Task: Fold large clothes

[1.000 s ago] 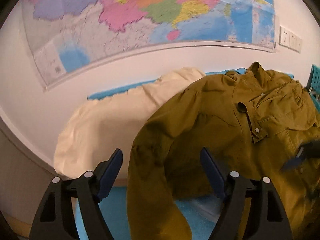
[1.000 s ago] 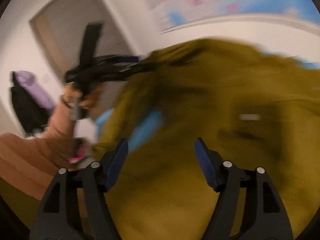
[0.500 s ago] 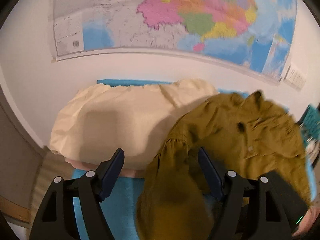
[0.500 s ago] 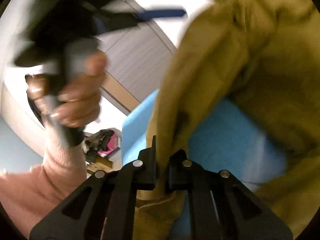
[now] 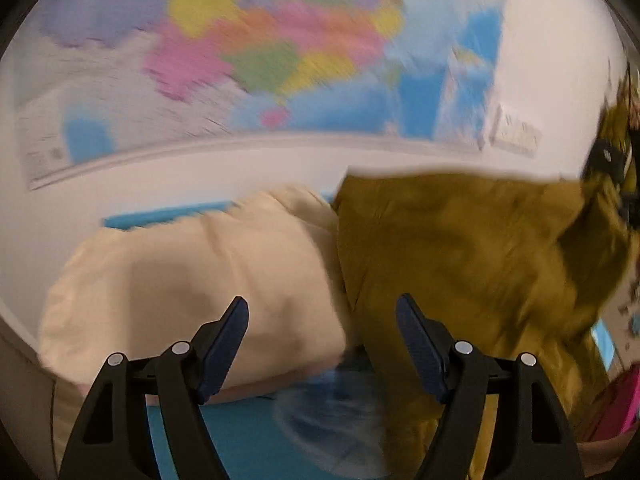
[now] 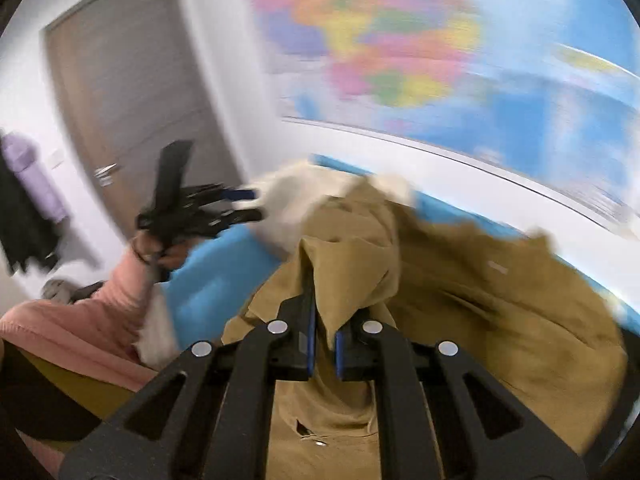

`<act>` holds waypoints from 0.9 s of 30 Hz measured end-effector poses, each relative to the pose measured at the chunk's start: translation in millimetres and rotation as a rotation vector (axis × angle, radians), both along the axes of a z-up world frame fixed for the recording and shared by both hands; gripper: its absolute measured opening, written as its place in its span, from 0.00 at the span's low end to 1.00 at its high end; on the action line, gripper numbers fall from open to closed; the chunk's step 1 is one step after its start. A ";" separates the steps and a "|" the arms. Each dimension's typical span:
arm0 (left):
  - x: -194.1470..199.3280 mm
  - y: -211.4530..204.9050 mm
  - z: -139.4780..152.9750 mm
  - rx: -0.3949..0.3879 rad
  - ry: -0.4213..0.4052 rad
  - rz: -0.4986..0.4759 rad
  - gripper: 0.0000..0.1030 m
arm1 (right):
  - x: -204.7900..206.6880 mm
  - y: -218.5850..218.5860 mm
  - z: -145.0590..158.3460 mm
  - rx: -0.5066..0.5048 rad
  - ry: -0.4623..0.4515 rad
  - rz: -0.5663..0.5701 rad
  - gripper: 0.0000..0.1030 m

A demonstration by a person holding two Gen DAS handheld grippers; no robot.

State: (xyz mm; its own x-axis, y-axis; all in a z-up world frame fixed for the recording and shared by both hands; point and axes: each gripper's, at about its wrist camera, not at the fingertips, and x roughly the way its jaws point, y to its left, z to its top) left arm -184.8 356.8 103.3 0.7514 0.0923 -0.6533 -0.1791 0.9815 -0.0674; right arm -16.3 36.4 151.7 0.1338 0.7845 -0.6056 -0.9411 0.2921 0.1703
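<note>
Olive shirt (image 6: 500, 320) clamped in right hand-held gripper (image 6: 323, 344) over blue table (image 6: 216, 276); left hand-held gripper (image 5: 322, 344) gapes

A blue table (image 5: 224, 436) stands against the wall. On it lie a cream garment (image 5: 180, 292), perhaps a jacket, and part of the olive shirt (image 5: 460, 248).

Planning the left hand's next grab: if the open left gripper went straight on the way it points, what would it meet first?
Probably the seam where the cream garment meets the olive jacket. Blur leaves depth unclear, but the left gripper holds nothing between its fingers.
</note>
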 end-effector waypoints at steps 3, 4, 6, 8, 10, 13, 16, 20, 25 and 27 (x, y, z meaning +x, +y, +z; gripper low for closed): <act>32.8 -24.1 -24.0 0.068 0.073 -0.030 0.71 | 44.3 -26.7 -34.1 -0.071 0.050 -0.135 0.08; 43.3 -29.8 -31.1 0.080 0.094 -0.042 0.71 | 61.9 -33.8 -54.5 -0.112 0.074 -0.183 0.10; 67.0 -43.1 -48.1 0.087 0.146 -0.066 0.72 | 75.8 -39.4 -87.4 -0.135 0.123 -0.240 0.16; 87.1 -51.4 -63.0 0.104 0.199 -0.060 0.72 | 93.1 -44.7 -115.0 -0.145 0.150 -0.311 0.41; 100.3 -54.0 -71.5 0.118 0.226 -0.050 0.74 | 93.3 -50.3 -127.6 -0.108 0.155 -0.347 0.64; 111.1 -54.5 -75.2 0.127 0.235 -0.037 0.77 | 90.4 -73.5 -124.7 -0.033 0.147 -0.344 0.77; 122.2 -57.0 -77.0 0.136 0.241 -0.040 0.76 | 71.4 -100.0 -122.9 0.015 0.105 -0.326 0.85; 139.2 -62.1 -89.5 0.138 0.274 -0.047 0.33 | 59.0 -123.9 -141.0 0.045 0.165 -0.348 0.87; 136.1 -55.4 -84.0 0.144 0.223 0.029 0.08 | 59.0 -136.6 -168.7 0.097 0.292 -0.361 0.81; 133.0 -49.8 -80.5 0.138 0.213 0.060 0.07 | 59.2 -124.9 -168.6 0.089 0.282 -0.346 0.45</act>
